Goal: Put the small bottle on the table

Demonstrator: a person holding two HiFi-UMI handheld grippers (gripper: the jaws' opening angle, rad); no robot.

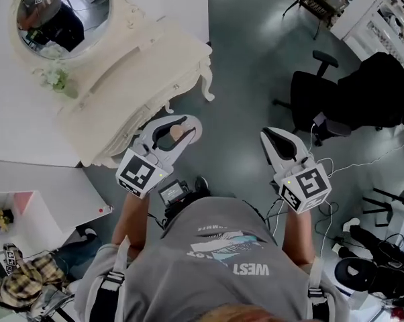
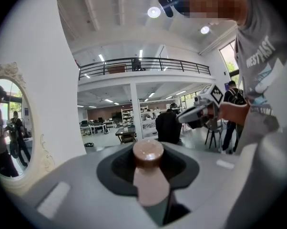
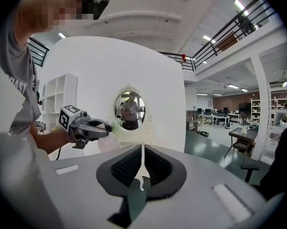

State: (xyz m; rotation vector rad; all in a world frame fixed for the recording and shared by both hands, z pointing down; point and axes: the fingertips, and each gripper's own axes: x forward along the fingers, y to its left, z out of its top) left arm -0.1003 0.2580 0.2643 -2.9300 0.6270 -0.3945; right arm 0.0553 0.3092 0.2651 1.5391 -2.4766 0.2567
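Bottle (image 2: 149, 175) half-hidden inside left tool (image 1: 186, 127)

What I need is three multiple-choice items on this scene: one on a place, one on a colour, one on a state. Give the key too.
1. Where is the small pale pink bottle?
A. Between the right tool's jaws
B. Between the left tool's jaws
C. In neither tool

2. What colour is the swivel office chair?
A. Black
B. Red
C. White

3. How do the right tool's jaws stand?
A. Wide apart
B. Closed on a cloth
C. Together, with nothing between them

Key: B, the bottle stands clamped between those jaws in the left gripper view; A, its seat and back are black; C, the jaws meet along a thin seam in the right gripper view.
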